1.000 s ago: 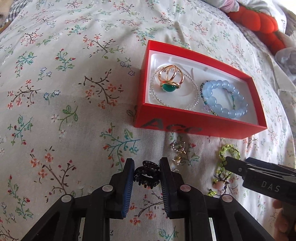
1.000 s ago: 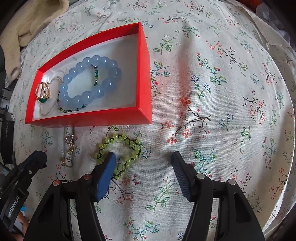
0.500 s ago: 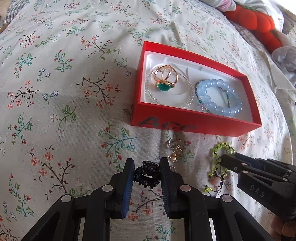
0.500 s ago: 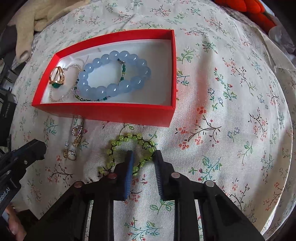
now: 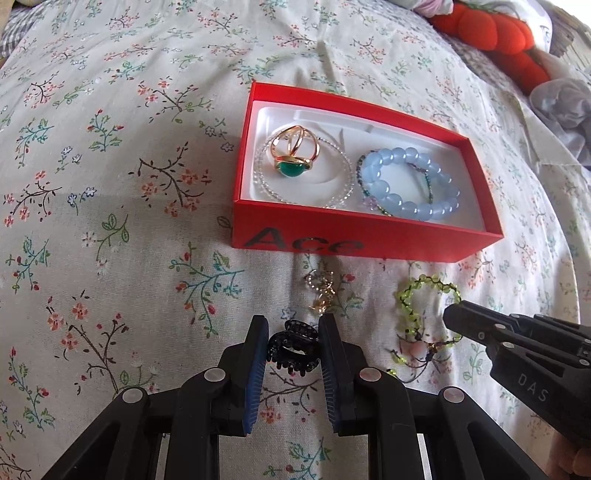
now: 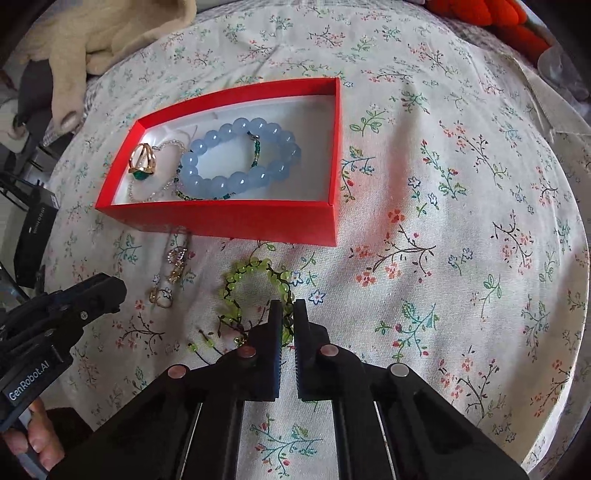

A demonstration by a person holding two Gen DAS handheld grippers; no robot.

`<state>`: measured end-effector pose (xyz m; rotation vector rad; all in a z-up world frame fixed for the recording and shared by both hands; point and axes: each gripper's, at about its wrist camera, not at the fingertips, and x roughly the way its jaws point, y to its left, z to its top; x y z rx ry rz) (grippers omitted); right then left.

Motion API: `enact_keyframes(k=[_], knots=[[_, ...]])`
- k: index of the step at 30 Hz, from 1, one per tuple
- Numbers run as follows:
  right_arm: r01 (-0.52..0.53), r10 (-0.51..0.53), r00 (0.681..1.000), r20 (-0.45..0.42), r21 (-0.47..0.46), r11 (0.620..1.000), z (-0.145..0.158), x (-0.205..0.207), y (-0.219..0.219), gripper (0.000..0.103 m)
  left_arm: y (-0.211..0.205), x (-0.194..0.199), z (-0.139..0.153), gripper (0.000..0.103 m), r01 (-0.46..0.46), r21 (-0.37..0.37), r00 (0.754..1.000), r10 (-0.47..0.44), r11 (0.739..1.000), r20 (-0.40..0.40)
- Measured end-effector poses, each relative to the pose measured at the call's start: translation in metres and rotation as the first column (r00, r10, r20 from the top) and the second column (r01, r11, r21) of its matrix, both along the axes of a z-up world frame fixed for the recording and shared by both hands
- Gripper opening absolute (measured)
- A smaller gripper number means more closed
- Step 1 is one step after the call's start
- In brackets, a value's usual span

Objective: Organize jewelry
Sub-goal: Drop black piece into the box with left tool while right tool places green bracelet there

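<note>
A red box (image 5: 369,243) (image 6: 221,221) lies on the floral cloth. It holds a gold ring with a green stone (image 5: 293,158), a clear bead chain and a blue bead bracelet (image 5: 406,184) (image 6: 240,158). My left gripper (image 5: 293,325) is shut on a small black hair clip (image 5: 293,350) just above the cloth, in front of the box. My right gripper (image 6: 290,308) (image 5: 452,314) is shut on one strand of a green bead bracelet (image 6: 236,280) (image 5: 424,288), whose other beads still rest on the cloth.
Small gold earrings or charms (image 5: 323,291) (image 6: 177,262) lie on the cloth between the two grippers. An orange plush (image 5: 491,33) sits at the far right, a cream fabric item (image 6: 85,37) at the far left. A black device (image 6: 35,236) stands off the left edge.
My right gripper's jaws went from wide open around the green bracelet to closed on its strand, and that hand drew back a little. The left gripper kept its hold on the hair clip.
</note>
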<state>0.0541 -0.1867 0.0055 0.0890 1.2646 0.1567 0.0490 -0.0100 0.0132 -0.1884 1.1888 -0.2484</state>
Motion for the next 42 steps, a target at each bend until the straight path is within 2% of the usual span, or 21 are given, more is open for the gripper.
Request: enact_keyframes(k=[8,13,22,34,39,42], knots=[[-0.024,0.014,0.995,0.103,0.092,0.995,0.046,-0.021,-0.002,0.005,-0.002,-0.008,0.021,0.022,0.015,-0.047,0.999,-0.013,0.999,0.039],[-0.003,-0.020,0.988,0.152,0.153,0.988,0.071,-0.029,-0.014,0.005,-0.002,-0.008,0.038,0.022,0.013,-0.085,0.997,-0.007,0.996,0.076],[0.011,-0.063,0.969,0.241,0.212,0.977,0.102,-0.018,-0.016,0.005,-0.009,0.014,0.052,0.022,0.011,-0.108,0.992,0.003,0.994,0.125],[0.043,-0.099,0.958,0.267,0.209,0.977,0.109,0.008,-0.021,0.005,-0.027,0.057,0.029,0.022,0.013,-0.062,0.990,-0.004,0.998,0.140],[0.052,-0.106,0.957,0.268,0.199,0.979,0.107,0.014,-0.025,0.005,-0.030,0.064,0.021,0.022,0.003,-0.031,0.992,0.001,1.000,0.129],[0.063,-0.116,0.957,0.264,0.202,0.977,0.104,0.016,-0.027,0.005,-0.030,0.065,0.021,0.023,-0.006,-0.043,0.992,0.012,0.999,0.128]])
